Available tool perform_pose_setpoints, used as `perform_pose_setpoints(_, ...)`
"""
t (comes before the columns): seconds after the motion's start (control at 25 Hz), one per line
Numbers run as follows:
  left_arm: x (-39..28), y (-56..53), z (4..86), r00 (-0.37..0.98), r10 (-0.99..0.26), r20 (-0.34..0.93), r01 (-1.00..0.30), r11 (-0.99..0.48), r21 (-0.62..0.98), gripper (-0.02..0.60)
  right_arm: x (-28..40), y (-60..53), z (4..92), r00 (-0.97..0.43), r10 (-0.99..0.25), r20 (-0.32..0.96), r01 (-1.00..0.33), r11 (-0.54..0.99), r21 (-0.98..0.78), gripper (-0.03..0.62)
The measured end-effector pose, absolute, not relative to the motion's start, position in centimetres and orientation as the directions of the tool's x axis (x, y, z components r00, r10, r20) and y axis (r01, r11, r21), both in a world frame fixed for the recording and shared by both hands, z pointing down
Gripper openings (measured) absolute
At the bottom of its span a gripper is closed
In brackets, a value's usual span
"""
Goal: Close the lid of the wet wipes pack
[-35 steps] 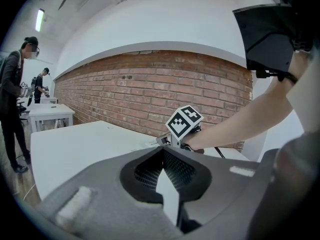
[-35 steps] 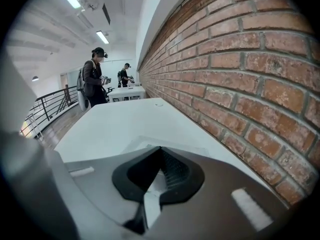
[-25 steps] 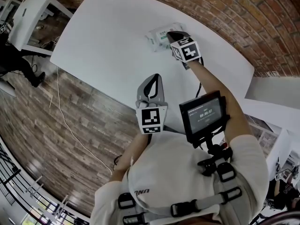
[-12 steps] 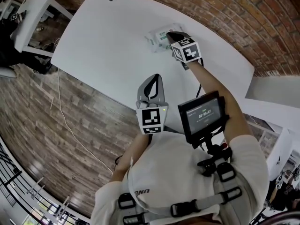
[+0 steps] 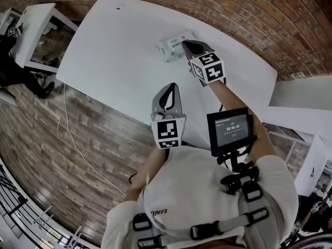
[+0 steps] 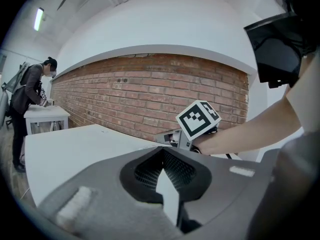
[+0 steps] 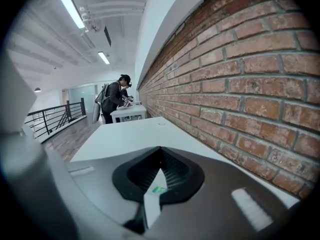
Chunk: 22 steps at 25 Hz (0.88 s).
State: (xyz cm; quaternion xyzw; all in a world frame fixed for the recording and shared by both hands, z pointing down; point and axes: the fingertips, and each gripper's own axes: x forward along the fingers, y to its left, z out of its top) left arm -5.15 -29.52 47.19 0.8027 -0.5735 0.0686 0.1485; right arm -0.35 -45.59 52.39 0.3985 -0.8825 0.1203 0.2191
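White pack (image 5: pixel 170 45) partly under right tool (image 5: pixel 186 45)

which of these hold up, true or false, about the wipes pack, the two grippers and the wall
1. The wet wipes pack lies on the white table. True.
2. The left gripper rests on the pack. False: it is apart from it, over the table's near edge; the right gripper is the one over the pack.
3. Both grippers' jaws are together. True.
4. The wall beside the table is plain white plaster. False: it is a brick wall.
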Motion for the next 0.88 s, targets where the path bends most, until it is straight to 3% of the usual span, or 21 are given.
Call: perform_pose_setpoints(0.88, -3.4, -28.9, 43.5, 0.391, -0.901, 0.189, -0.918, -0.367, 0.152, 0.003, 2.5, -32.8, 45.3, -0.572, -0.759, 0.312, -0.814, 0.572, -0.100, 0.006)
